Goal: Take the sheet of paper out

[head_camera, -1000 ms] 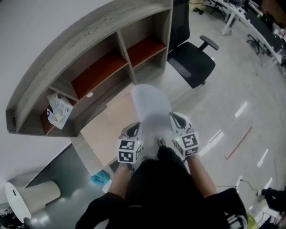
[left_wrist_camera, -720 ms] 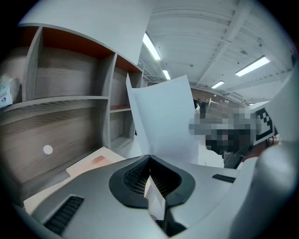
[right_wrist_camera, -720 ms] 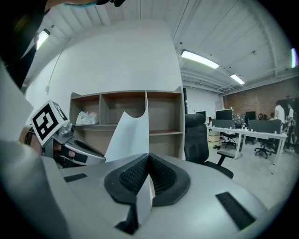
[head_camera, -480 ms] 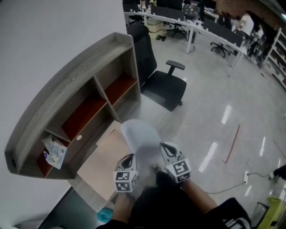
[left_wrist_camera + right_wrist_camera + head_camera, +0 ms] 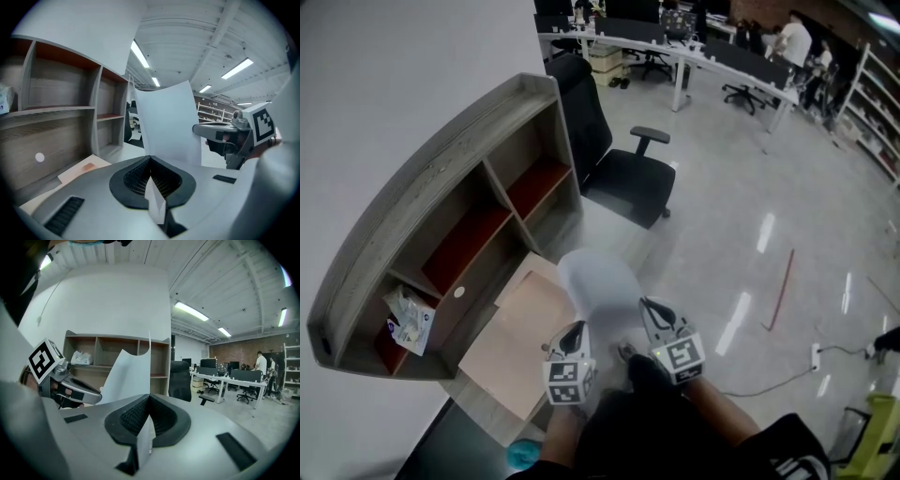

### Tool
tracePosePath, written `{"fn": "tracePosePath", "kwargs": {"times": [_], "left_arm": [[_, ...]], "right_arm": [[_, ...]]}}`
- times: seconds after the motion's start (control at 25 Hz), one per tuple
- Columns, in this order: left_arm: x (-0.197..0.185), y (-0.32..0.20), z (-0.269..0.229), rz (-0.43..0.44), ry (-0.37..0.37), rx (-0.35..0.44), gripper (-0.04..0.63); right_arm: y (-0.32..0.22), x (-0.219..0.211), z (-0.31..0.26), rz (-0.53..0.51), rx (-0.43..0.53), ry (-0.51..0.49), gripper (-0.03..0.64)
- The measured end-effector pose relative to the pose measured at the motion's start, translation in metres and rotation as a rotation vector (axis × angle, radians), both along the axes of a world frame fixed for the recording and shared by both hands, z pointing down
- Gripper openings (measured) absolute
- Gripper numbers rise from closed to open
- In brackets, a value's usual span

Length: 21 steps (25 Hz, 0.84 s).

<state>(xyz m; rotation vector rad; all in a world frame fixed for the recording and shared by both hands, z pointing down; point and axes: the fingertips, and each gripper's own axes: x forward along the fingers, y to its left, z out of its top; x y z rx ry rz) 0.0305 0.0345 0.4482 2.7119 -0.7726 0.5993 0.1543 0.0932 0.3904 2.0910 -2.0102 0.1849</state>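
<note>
Both grippers are pinched shut on the thin white sheet of paper [image 5: 598,286]. The left gripper [image 5: 577,330] holds 1 lower edge and the right gripper [image 5: 652,312] holds the other. The sheet stands bowed in the air between them, clear of the pale tan desk top [image 5: 502,352] and the grey wooden shelf unit [image 5: 441,178]. The main risk looks like the 2 hands failing to travel together. If they drift apart, the paper would likely go taut and tear, or slide out of 1 pair of jaws. If they close in, it would probably buckle and crease. Each grip seems to bite only a narrow margin, so a quick swing could let the floppy upper half drag the sheet loose.
</note>
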Motion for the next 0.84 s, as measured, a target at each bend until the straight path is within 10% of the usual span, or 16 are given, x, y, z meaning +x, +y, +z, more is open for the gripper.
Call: {"fn": "tracePosePath", "kwargs": {"times": [0.84], "left_arm": [[-0.032, -0.004, -0.003, -0.057, 0.003, -0.009, 0.044]], "right_arm": [[-0.010, -0.030, -0.006, -0.062, 0.019, -0.058, 0.017]]}}
